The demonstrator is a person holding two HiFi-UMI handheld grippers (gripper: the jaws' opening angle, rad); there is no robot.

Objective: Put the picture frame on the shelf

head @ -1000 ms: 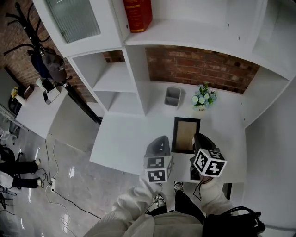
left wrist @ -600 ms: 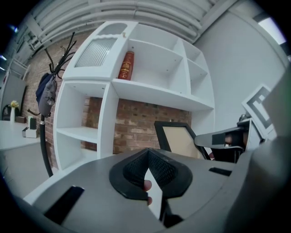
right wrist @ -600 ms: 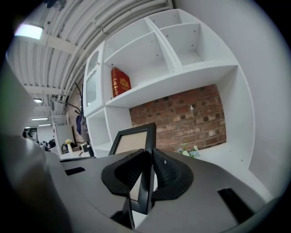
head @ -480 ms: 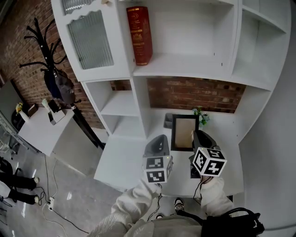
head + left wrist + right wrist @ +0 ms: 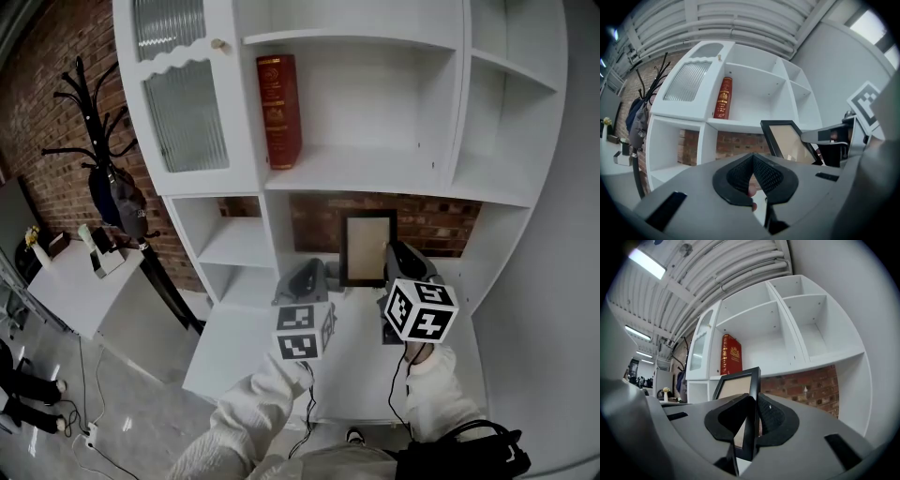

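Observation:
A black picture frame (image 5: pixel 367 246) with a tan inside stands upright in the air, in front of the brick back wall and just below the white shelf board (image 5: pixel 366 173). My right gripper (image 5: pixel 394 261) is shut on its right edge; in the right gripper view the frame (image 5: pixel 738 385) sits clamped between the pads of that gripper (image 5: pixel 752 420). My left gripper (image 5: pixel 314 277) hangs beside the frame's left side, shut and holding nothing. From the left gripper view (image 5: pixel 752 174) the frame (image 5: pixel 790 143) shows to the right. A red book (image 5: pixel 279 111) stands on the shelf's left end.
A ribbed-glass cabinet door (image 5: pixel 183 103) closes the compartment left of the book. Open cubbies sit below and to the right. The white desk (image 5: pixel 234 342) lies under both grippers. A coat rack (image 5: pixel 89 122) and a side table (image 5: pixel 66 272) stand at left, a black bag (image 5: pixel 469 455) at bottom right.
The frame has come up off the desk, from lying flat to upright near the shelf board. Both grippers rose with it, and the head view tilted upward.

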